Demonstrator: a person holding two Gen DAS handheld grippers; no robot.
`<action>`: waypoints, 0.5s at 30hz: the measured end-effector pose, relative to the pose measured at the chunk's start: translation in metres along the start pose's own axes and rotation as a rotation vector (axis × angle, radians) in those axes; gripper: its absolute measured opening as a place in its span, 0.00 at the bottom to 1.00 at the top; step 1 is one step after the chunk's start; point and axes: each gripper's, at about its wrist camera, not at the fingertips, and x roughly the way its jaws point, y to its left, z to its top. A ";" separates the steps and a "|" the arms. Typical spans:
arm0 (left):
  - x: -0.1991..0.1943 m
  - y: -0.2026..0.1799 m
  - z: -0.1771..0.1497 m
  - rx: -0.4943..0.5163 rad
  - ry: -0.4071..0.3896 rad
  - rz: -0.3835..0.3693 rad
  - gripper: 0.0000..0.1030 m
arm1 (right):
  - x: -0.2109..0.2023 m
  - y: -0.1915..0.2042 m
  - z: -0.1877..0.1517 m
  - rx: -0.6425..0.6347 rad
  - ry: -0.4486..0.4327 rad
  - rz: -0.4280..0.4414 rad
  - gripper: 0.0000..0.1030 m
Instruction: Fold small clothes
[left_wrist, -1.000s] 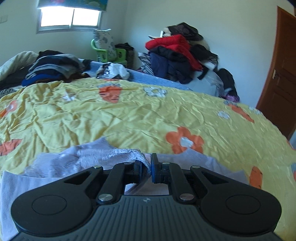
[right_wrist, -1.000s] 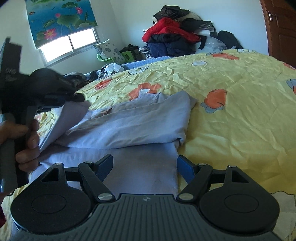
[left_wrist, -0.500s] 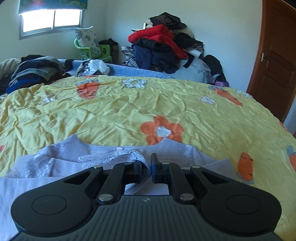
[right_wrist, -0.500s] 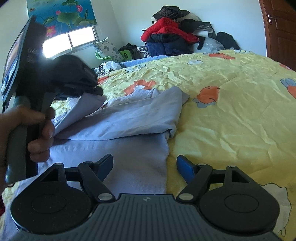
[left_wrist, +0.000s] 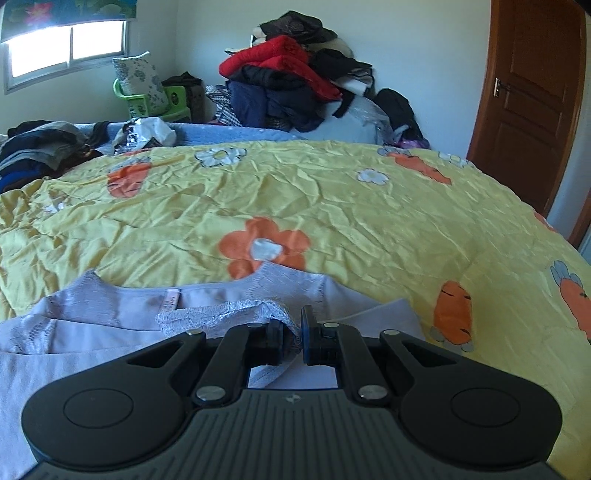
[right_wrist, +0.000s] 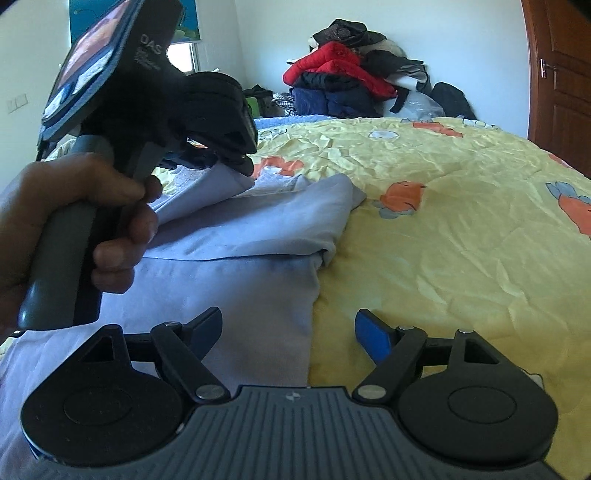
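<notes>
Right wrist view shows the lilac garment (right_wrist: 236, 280) spread on the bed (right_wrist: 461, 229), with its long side running away from the camera. One layer is already turned over toward the right. The left tool (right_wrist: 221, 155) is clamped on the lace edge (left_wrist: 221, 314) of this layer and holds it above the cloth. The right tool (right_wrist: 288, 332) is just above the near right edge; its jaws are opening with nothing pressed between them. I judge the left tool is nearer for laying the flap down. The fabric is thin, soft and slightly wrinkled.
</notes>
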 end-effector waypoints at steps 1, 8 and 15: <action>0.001 -0.002 0.000 0.003 0.004 -0.004 0.09 | -0.001 -0.001 -0.001 0.002 -0.001 -0.002 0.79; 0.011 -0.020 -0.005 0.040 0.033 -0.021 0.09 | -0.003 -0.003 -0.004 0.009 -0.002 -0.009 0.81; 0.017 -0.025 -0.009 0.063 0.051 -0.050 0.09 | -0.003 -0.006 -0.004 0.023 -0.005 -0.014 0.81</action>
